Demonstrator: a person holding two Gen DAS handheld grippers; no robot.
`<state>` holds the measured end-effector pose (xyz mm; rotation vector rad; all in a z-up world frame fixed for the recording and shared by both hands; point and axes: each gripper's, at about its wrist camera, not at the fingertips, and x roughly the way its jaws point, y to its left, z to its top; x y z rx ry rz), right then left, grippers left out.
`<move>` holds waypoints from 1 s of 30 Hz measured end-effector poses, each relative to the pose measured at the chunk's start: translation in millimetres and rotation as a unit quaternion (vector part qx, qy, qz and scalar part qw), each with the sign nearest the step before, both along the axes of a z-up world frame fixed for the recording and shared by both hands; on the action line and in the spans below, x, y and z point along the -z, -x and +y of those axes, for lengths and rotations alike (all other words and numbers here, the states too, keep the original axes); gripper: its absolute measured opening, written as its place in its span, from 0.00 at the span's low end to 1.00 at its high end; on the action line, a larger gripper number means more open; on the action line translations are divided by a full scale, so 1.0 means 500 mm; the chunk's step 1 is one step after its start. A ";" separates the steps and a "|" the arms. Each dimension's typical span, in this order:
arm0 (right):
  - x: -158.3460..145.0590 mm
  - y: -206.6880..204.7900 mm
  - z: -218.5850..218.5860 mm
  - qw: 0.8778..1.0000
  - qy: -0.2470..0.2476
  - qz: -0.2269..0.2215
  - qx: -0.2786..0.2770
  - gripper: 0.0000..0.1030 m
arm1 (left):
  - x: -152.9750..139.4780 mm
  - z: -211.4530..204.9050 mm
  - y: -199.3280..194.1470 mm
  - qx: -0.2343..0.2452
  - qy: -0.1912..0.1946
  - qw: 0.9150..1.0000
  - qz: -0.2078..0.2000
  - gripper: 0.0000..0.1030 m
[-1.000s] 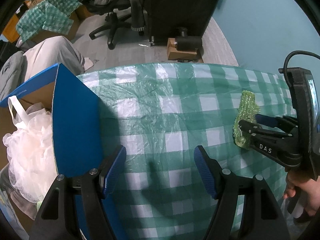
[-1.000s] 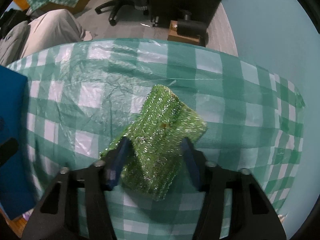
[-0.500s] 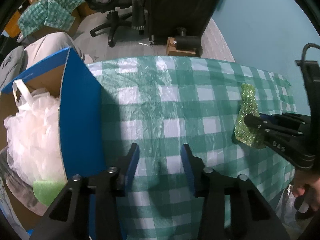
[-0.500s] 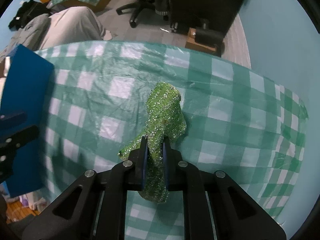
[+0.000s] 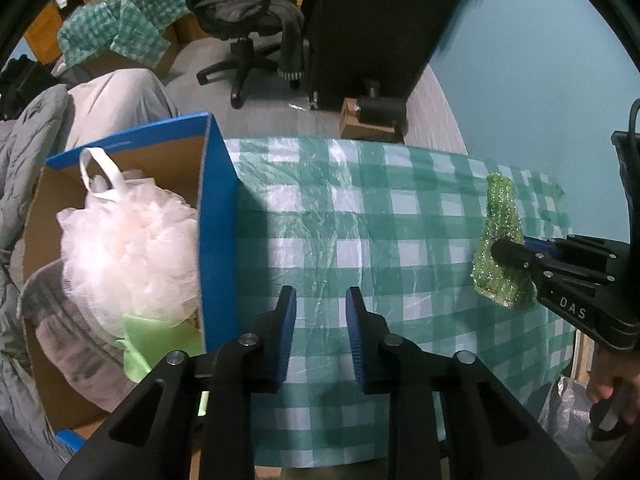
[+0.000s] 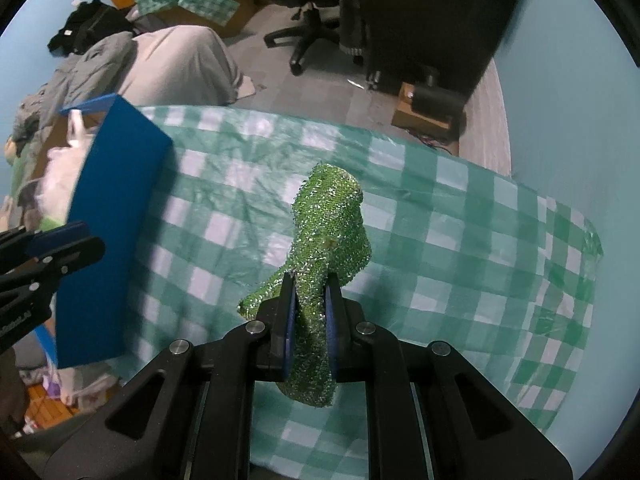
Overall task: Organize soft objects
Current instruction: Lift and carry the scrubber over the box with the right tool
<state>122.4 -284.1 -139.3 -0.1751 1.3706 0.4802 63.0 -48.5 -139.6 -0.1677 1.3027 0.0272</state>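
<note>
- Green-and-white checked cloth covers the table, with a teal wall behind and a black office chair on the floor beyond.
- At the table's left edge sits the blue cardboard box, its top open.
- Inside it, a white mesh pouf rests on a light green piece, beside something grey.
- And the right gripper has its catch: both blue pads are clamped on the sparkly green scrubber.
- That scrubber stands up from the jaws, raised over the cloth near the table's right side, well apart from the box.
- From the left wrist view it hangs either side of the black finger, top end up, lower end drooping.
- Over on the left, the left gripper hovers above the cloth just beside the box wall, pads set a narrow gap apart, nothing between them.
</note>
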 end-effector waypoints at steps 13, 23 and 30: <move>-0.096 0.028 0.044 0.999 -0.026 -0.033 -0.032 0.11 | -0.053 0.015 0.035 -0.011 -0.005 1.000 -0.017 0.21; -0.146 0.048 0.080 0.996 -0.040 -0.046 -0.062 0.11 | -0.089 0.024 0.065 -0.014 -0.010 0.999 -0.030 0.20; -0.175 0.066 0.119 0.993 -0.050 -0.057 -0.088 0.11 | -0.109 0.050 0.094 -0.029 -0.012 0.999 -0.038 0.20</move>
